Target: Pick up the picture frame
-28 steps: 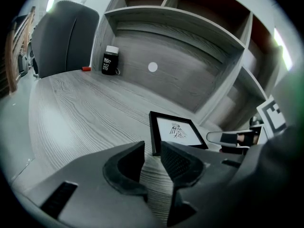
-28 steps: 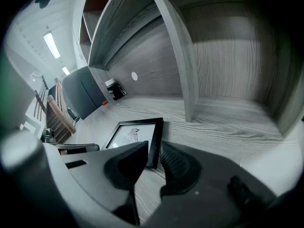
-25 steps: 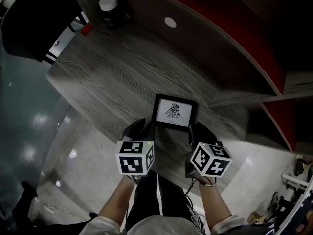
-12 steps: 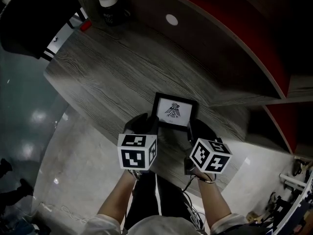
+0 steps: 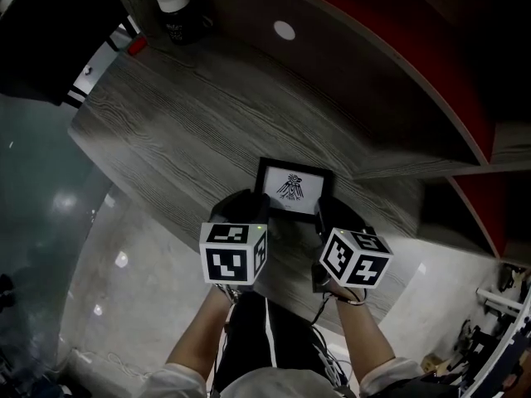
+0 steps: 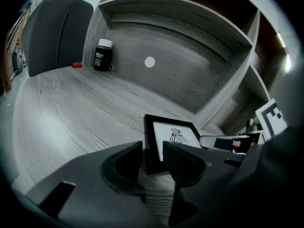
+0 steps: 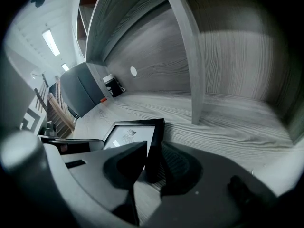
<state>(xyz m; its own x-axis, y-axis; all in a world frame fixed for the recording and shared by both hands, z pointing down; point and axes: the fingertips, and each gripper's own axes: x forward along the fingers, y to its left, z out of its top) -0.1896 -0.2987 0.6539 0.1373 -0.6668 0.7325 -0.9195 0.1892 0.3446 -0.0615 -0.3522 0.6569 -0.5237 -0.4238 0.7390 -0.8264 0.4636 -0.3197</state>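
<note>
Grey wood worktop (image 5: 182,123), picture frame (image 5: 292,187) sitting on it, not lifted yet. Left gripper (image 6: 152,163) gapes around its left edge, and right gripper (image 7: 152,167) looks pinched on the right edge.

Head view was dim, low in contrast, with glare spots on the glossy grey floor (image 5: 50,222); both gripper views were brighter, fisheye-bent, black-cornered, soft up close, the black rectangular picture frame (image 6: 173,134) sharp, the white ceiling strip light (image 7: 49,41) overexposed.
</note>
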